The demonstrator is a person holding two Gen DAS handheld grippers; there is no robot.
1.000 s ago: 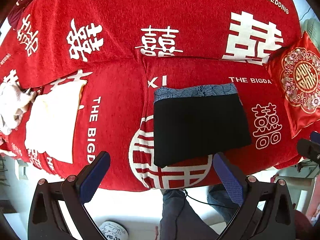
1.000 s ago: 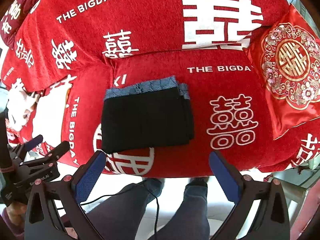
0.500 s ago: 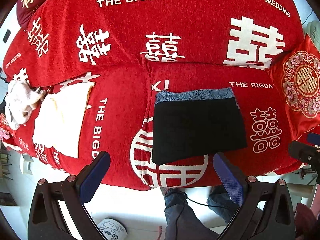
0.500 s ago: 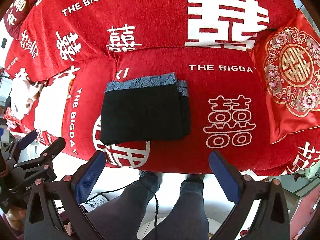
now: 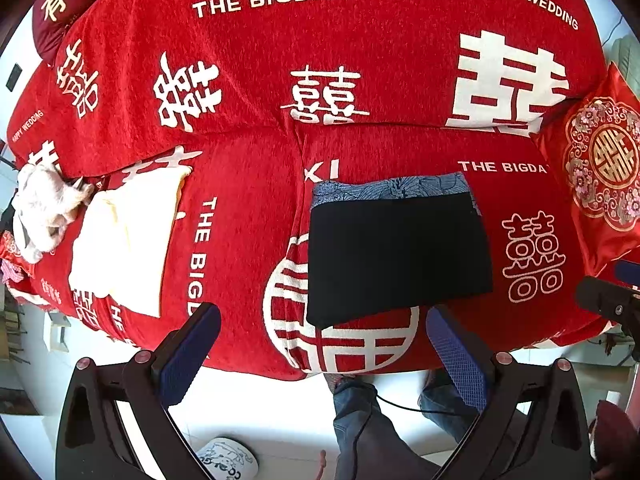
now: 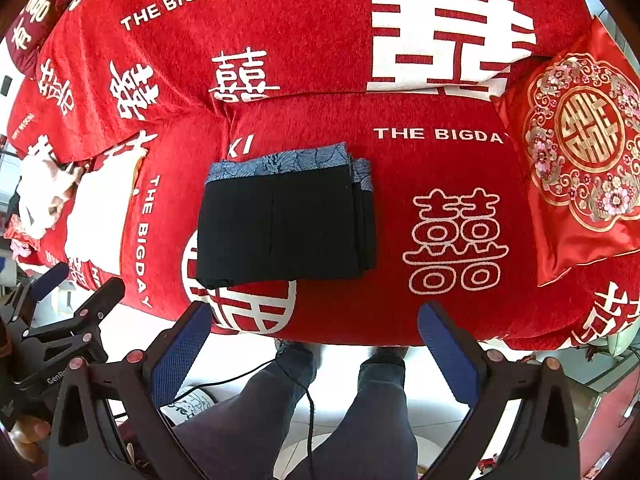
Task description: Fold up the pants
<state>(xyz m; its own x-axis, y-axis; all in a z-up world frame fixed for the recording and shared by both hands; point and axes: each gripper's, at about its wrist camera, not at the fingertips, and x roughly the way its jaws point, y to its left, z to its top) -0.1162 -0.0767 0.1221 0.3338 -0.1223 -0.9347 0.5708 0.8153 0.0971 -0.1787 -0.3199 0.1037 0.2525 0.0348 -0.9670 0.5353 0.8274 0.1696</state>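
Black pants (image 5: 398,254) (image 6: 286,228) lie folded into a flat rectangle on the red sofa seat, a blue patterned waistband along their far edge. My left gripper (image 5: 322,340) hangs open in front of the sofa's front edge, clear of the pants, nothing between its blue pads. My right gripper (image 6: 314,340) is open too, held back from the seat edge with empty jaws. Each gripper shows at the side of the other's view: the left gripper (image 6: 60,320) and the right gripper (image 5: 612,300).
The sofa cover (image 5: 240,240) is red with white lettering. A cream folded cloth (image 5: 124,244) and a white crumpled garment (image 5: 44,212) lie on the left seat. An embroidered red cushion (image 6: 580,160) leans at the right. A person's legs (image 6: 340,412) stand on the white floor below.
Both grippers have drawn back and up from the sofa, so the seat and pants look smaller and farther. The pants have not moved.
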